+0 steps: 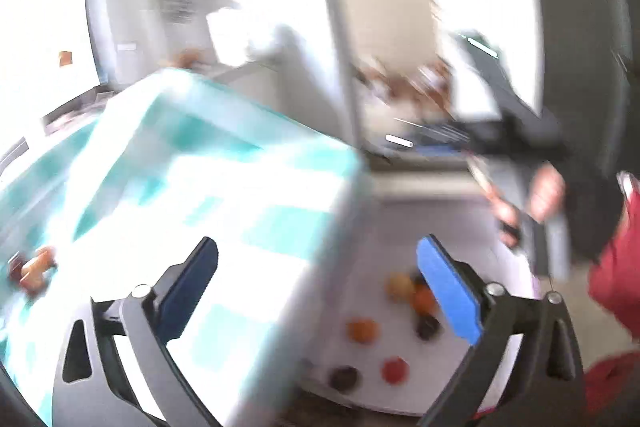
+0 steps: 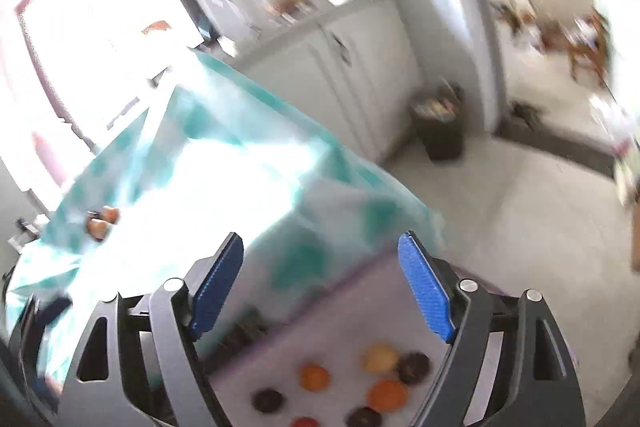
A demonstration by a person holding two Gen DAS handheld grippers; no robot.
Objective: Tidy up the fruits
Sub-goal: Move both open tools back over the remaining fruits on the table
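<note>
While both views blur, the left tool (image 1: 318, 287) and right tool (image 2: 320, 285) stand spread apart, gripping nothing; small orange and dark fruits (image 2: 348, 383) lie on a white tray (image 2: 336, 311) beside the teal-checked counter (image 2: 224, 171).

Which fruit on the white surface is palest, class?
The yellowish fruit, beside a dark fruit at the far edge of the cluster; the others are orange, red or dark.

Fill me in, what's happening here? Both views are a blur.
A person holds two grippers above a table with a teal checked cloth. The left gripper and right gripper both stand open, nothing between the fingers. Small round fruits, orange, yellowish, red and dark, lie loose on a white surface below. None is held.
</note>
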